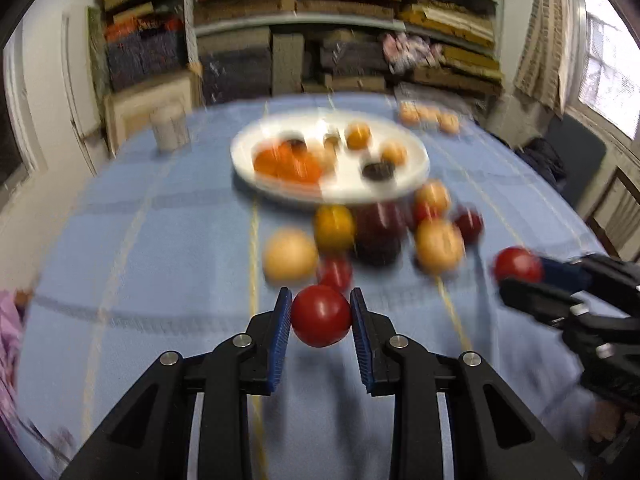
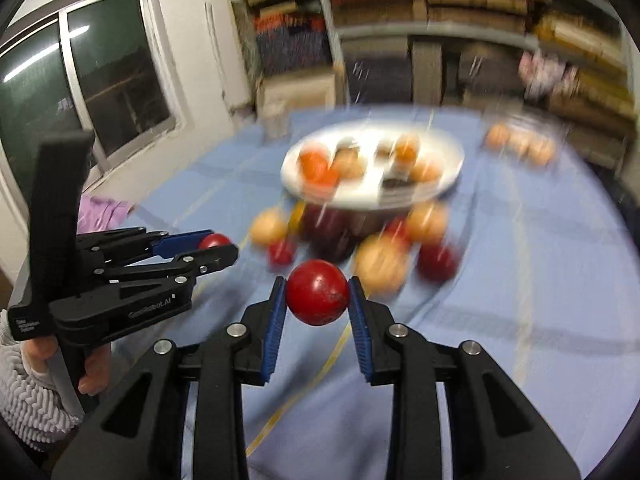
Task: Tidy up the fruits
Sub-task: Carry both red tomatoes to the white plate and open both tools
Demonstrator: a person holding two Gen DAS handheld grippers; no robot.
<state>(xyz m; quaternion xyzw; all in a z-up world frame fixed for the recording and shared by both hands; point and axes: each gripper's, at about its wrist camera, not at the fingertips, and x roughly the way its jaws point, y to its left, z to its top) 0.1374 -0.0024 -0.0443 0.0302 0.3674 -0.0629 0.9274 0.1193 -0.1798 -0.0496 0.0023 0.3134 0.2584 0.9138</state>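
My left gripper (image 1: 321,308) is shut on a small red fruit (image 1: 321,315), held above the blue tablecloth. My right gripper (image 2: 317,293) is shut on another red fruit (image 2: 317,291). Each gripper shows in the other's view: the right one (image 1: 516,274) at the right edge with its red fruit (image 1: 517,265), the left one (image 2: 218,246) at the left with its red fruit (image 2: 214,241). Ahead lies a blurred pile of loose fruits (image 1: 376,236), red, orange, yellow and dark. Behind it a white plate (image 1: 332,190) holds several orange and dark fruits.
A pale cup (image 1: 168,126) stands at the table's far left. Several orange fruits (image 1: 430,116) lie at the far right. Shelves of stacked fabric (image 1: 340,20) fill the back wall. A person's hand and knitted sleeve (image 2: 32,380) hold the left gripper. Pink cloth (image 2: 100,212) lies at the table's left edge.
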